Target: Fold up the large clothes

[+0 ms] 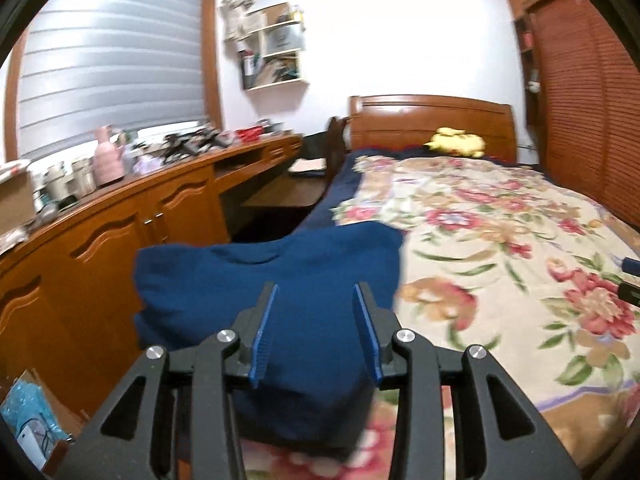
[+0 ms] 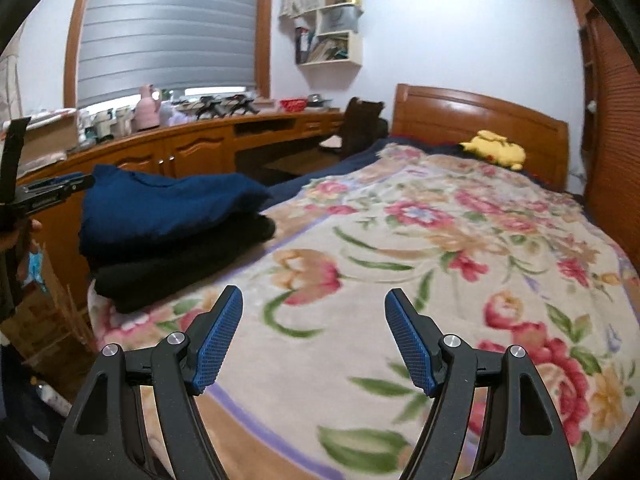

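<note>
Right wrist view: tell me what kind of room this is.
Most likely a bedroom at home: a bed with a floral blanket and wooden headboard, a long wooden cabinet under a window blind.

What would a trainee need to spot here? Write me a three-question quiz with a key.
1. What lies directly under the folded blue garment? A) a folded black garment B) a pillow C) a cardboard box
2. True or false: the right gripper is clamped on cloth.
3. Fill in: the yellow plush toy lies by the bed's ____.
Key: 1 A. 2 False; its jaws stand open over the floral blanket. 3 headboard.
</note>
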### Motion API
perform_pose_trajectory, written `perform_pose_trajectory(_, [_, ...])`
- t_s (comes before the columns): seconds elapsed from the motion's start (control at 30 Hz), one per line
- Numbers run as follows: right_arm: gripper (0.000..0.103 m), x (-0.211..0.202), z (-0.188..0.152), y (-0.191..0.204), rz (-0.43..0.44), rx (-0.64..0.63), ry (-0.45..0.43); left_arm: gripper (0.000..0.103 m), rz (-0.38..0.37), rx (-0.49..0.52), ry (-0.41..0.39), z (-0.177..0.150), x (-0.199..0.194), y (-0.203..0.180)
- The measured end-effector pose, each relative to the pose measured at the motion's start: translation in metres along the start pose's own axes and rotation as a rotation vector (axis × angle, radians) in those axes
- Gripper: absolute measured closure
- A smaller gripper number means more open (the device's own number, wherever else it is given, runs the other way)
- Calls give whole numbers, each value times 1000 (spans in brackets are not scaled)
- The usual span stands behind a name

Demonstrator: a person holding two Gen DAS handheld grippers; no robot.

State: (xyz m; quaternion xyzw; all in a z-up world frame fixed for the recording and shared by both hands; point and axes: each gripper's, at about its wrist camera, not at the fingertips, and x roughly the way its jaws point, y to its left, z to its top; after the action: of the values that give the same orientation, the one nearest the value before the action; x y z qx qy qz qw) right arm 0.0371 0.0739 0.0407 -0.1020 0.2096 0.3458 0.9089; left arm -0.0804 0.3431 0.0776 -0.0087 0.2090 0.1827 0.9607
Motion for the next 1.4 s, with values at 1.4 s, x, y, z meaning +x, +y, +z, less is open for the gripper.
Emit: perform_pose_trajectory(1.4, [19,-90,-117,-183,-396,216,-102,46,-395,61,20,-42,28,-344])
